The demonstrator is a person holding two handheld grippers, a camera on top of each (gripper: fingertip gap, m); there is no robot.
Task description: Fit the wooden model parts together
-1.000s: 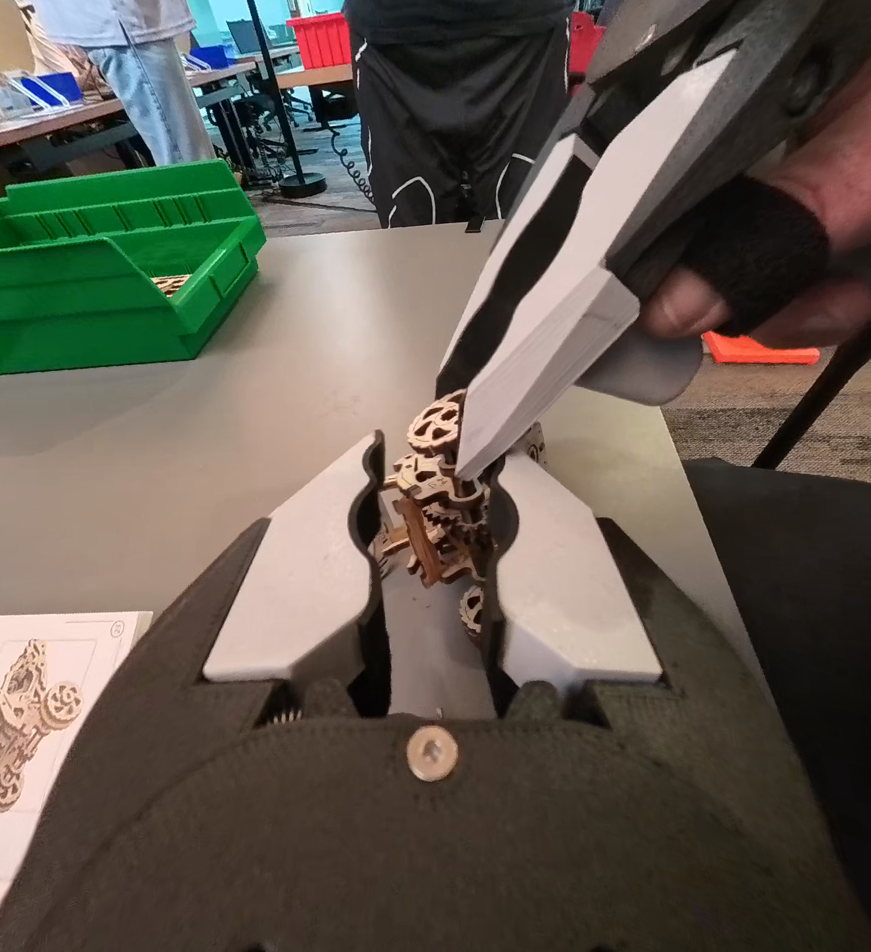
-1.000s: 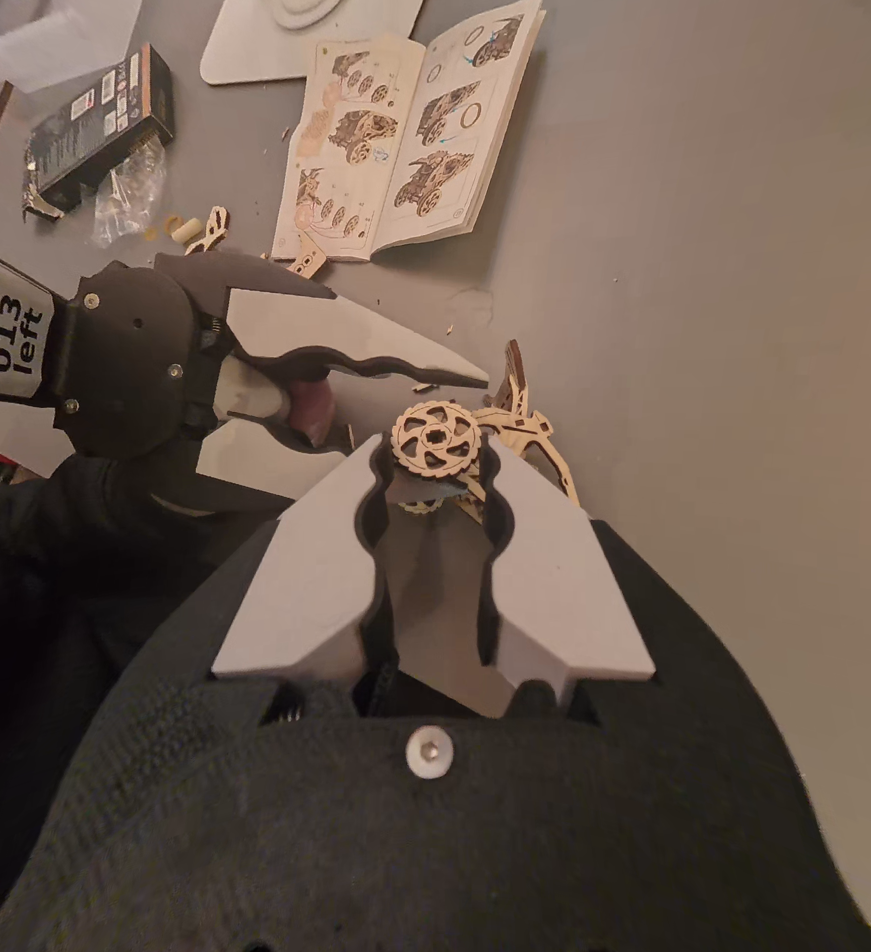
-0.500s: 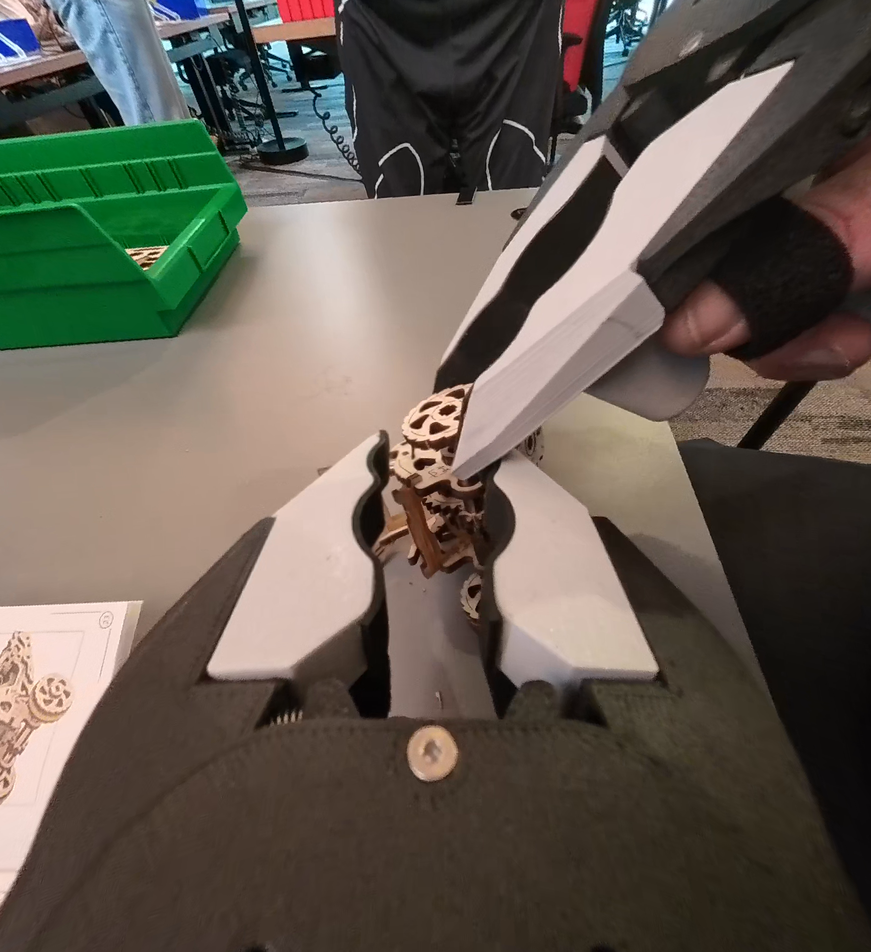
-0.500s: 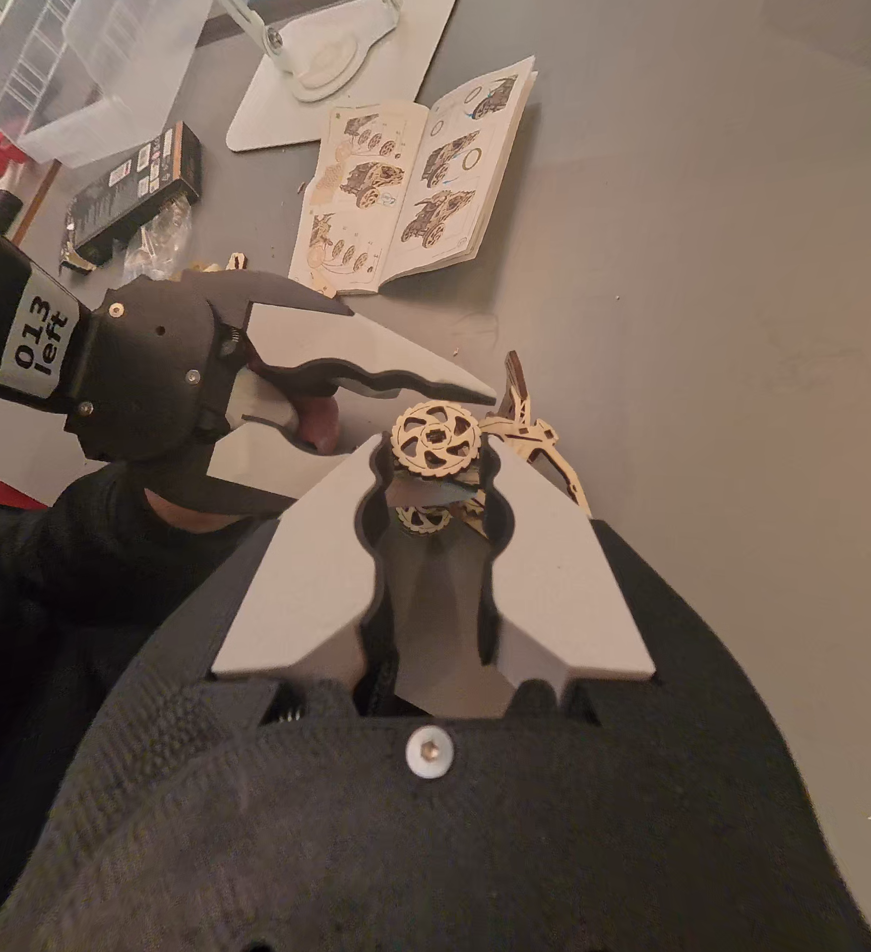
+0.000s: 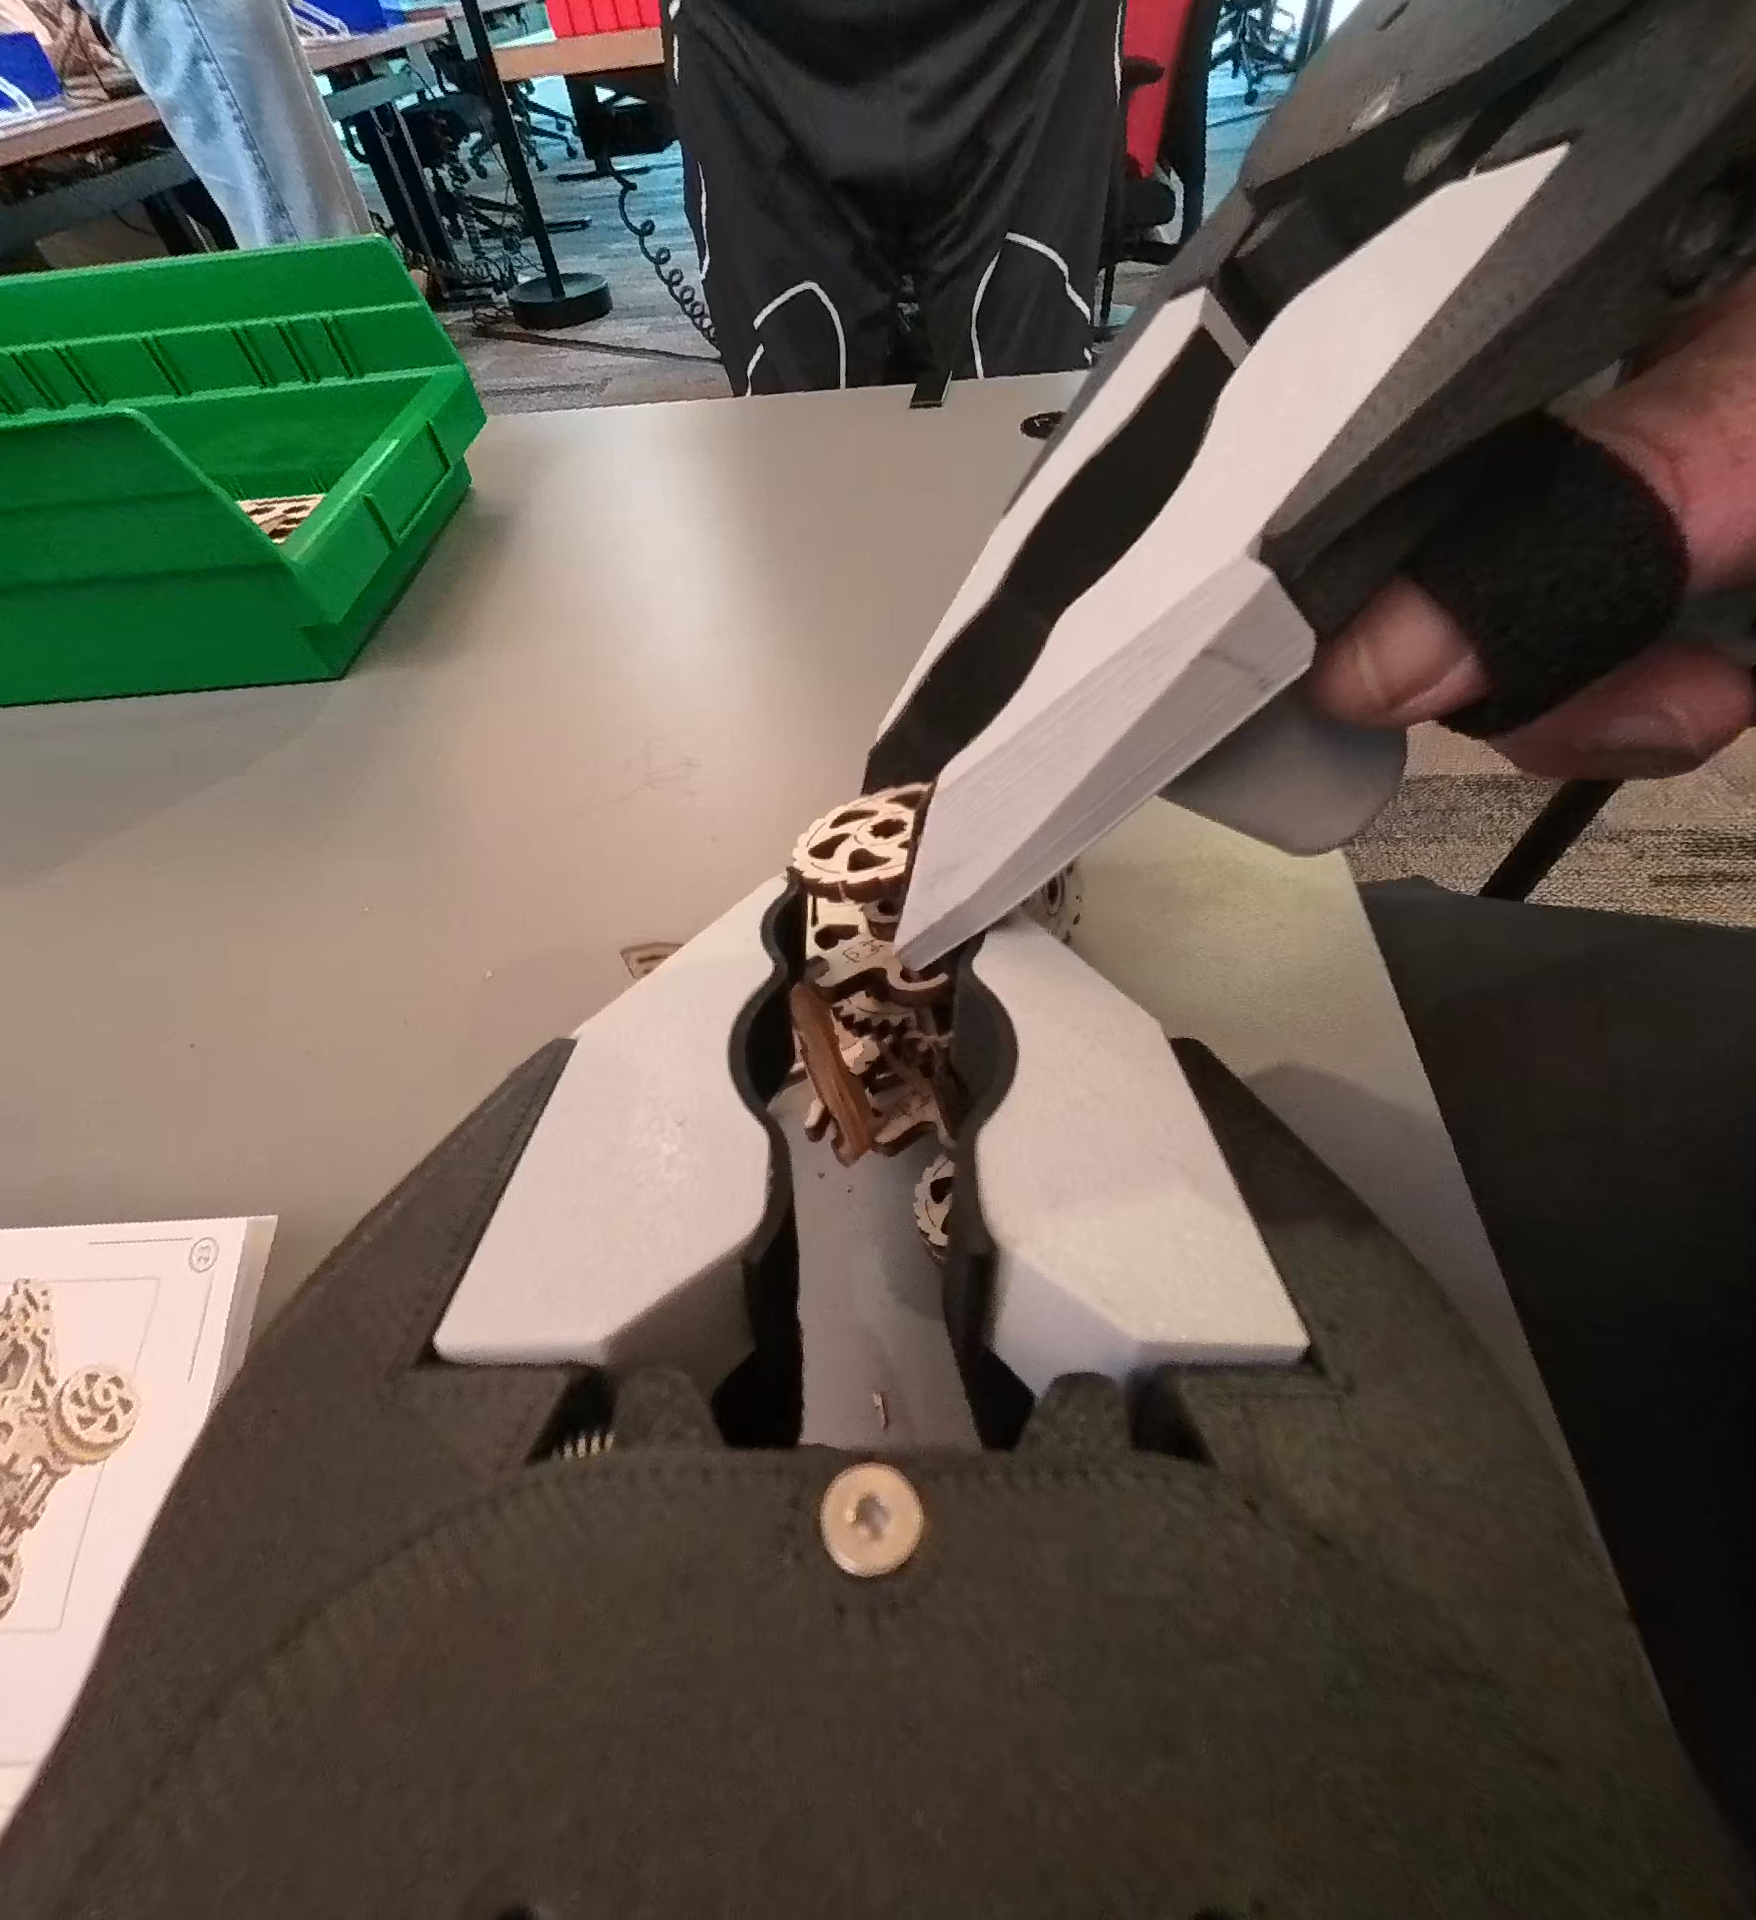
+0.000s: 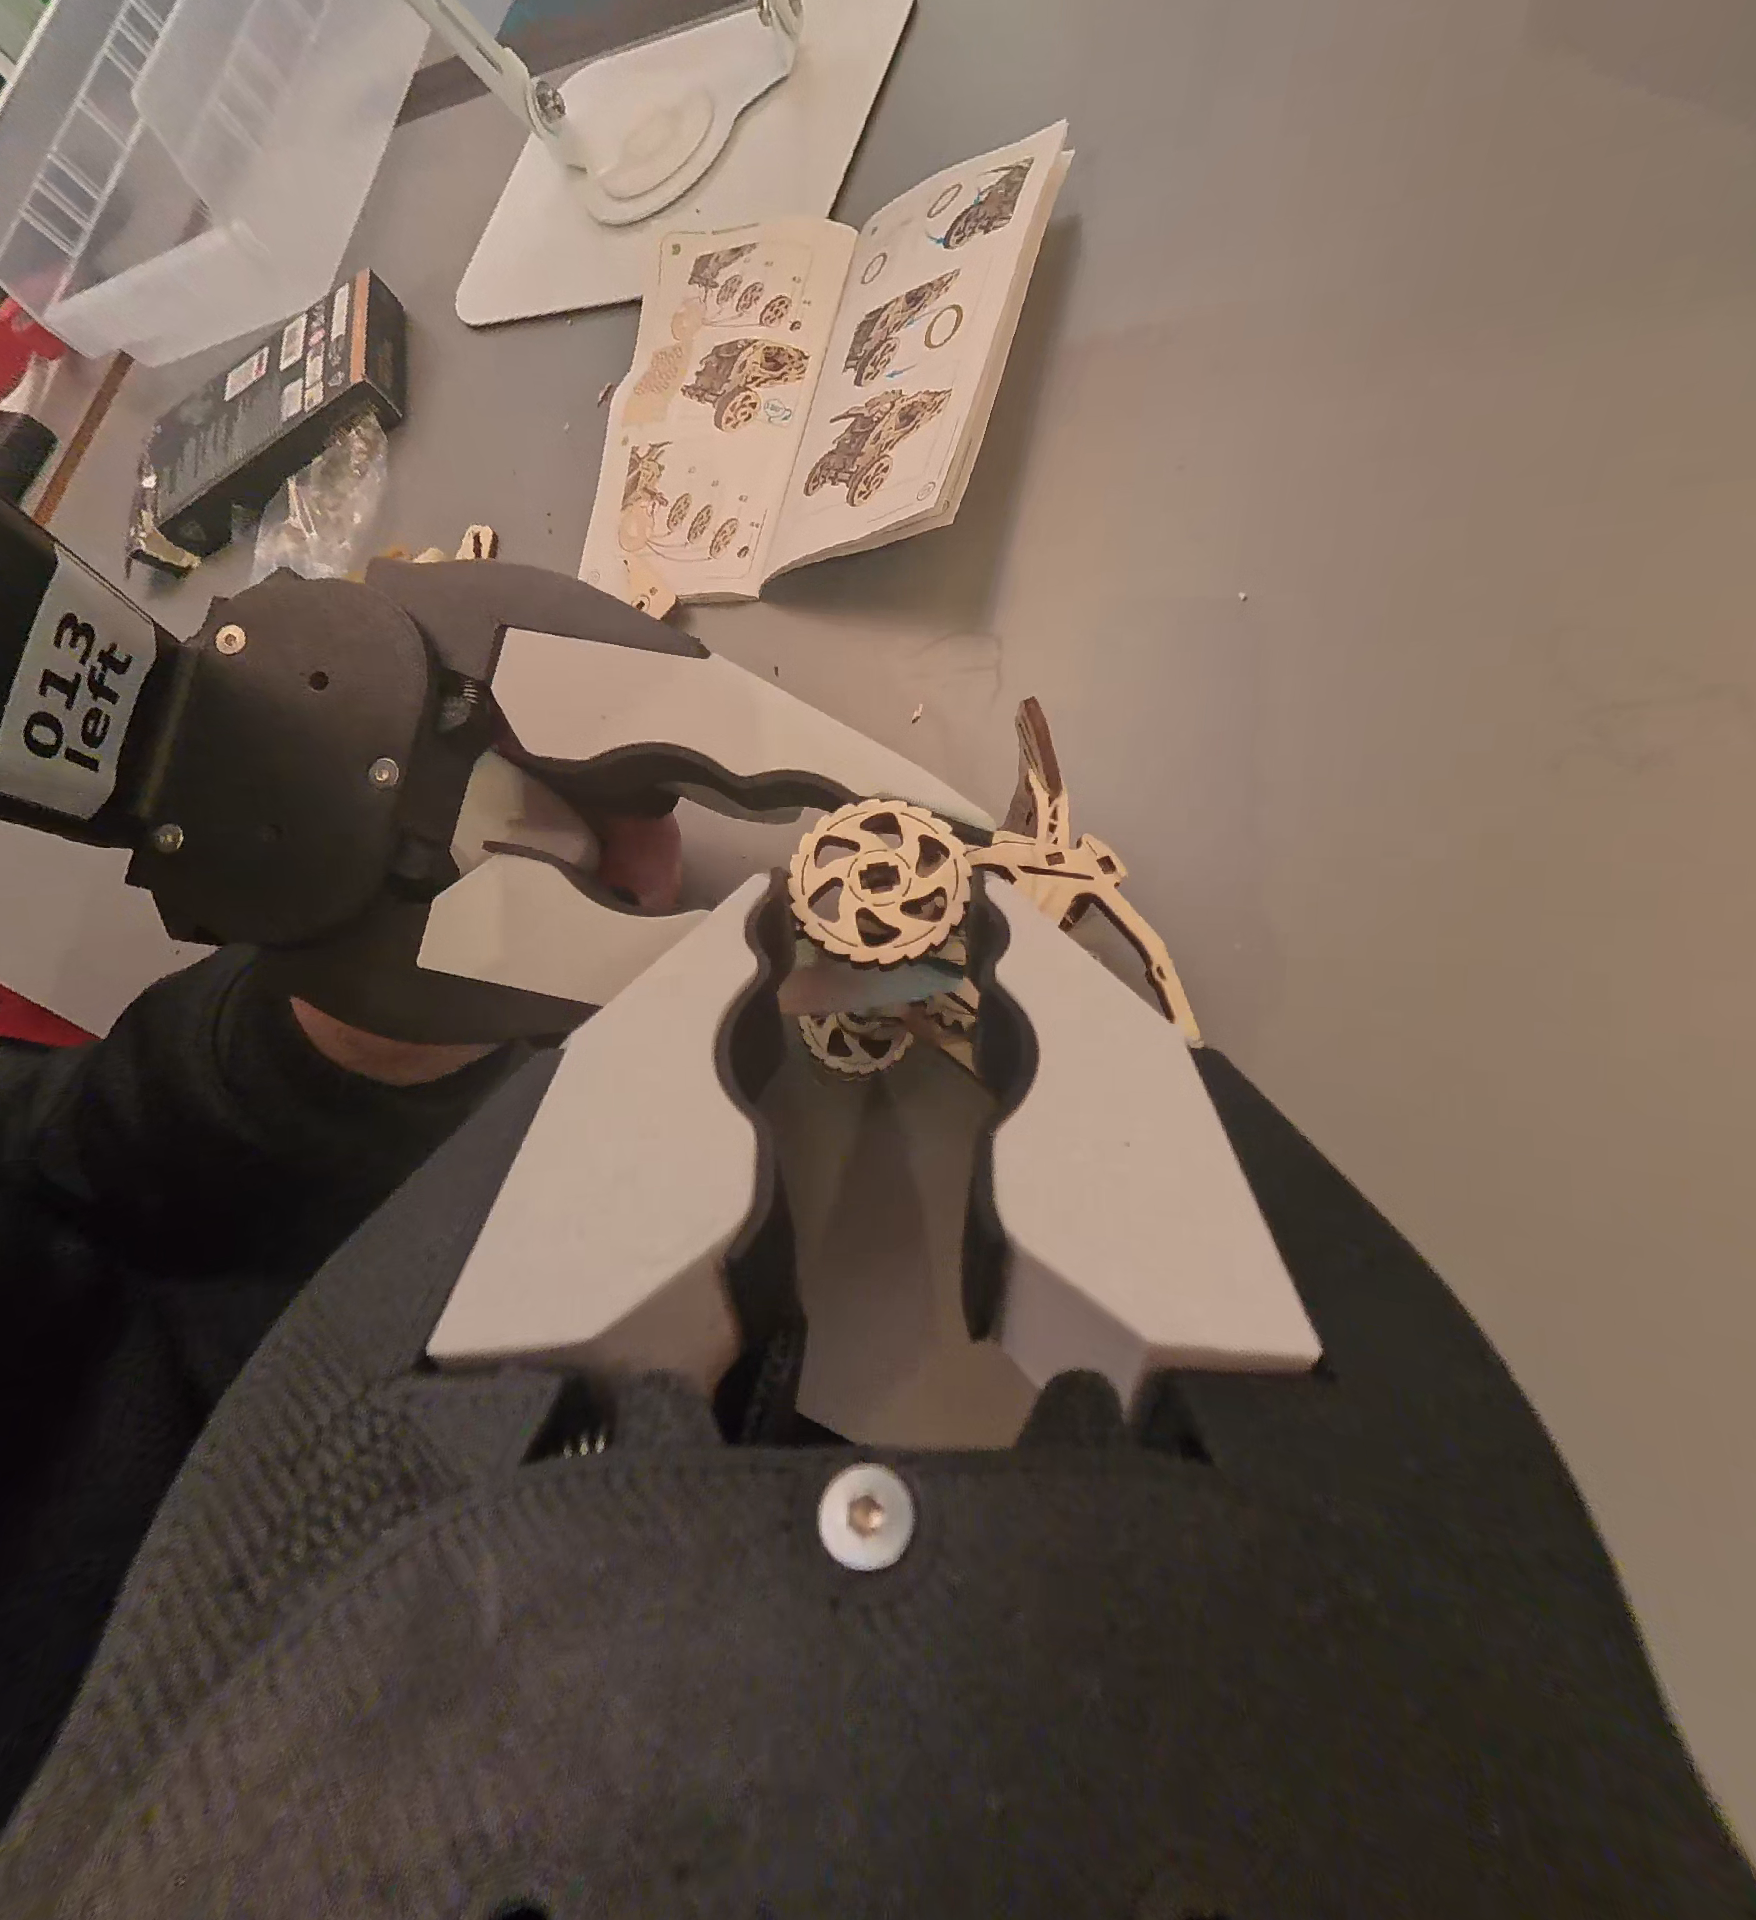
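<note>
My left gripper is shut on a partly built wooden model and holds it just above the grey table. My right gripper is shut on a wooden toothed wheel. It comes down from the upper right in the left wrist view and holds the wheel against the top of the model. In the right wrist view the left gripper's fingers reach in from the left, and a strut of the model sticks out to the right. The joint between wheel and model is hidden.
A green bin with wooden parts stands at the back left. An open instruction booklet lies beyond the grippers, with a black box, a clear plastic organiser and a white stand base. People stand past the far edge. My left and right fingertips are right by each other.
Both grippers keep their hold. The left gripper and model have closed in on the wheel, and the right wrist view has tilted so that more of the far table shows.
</note>
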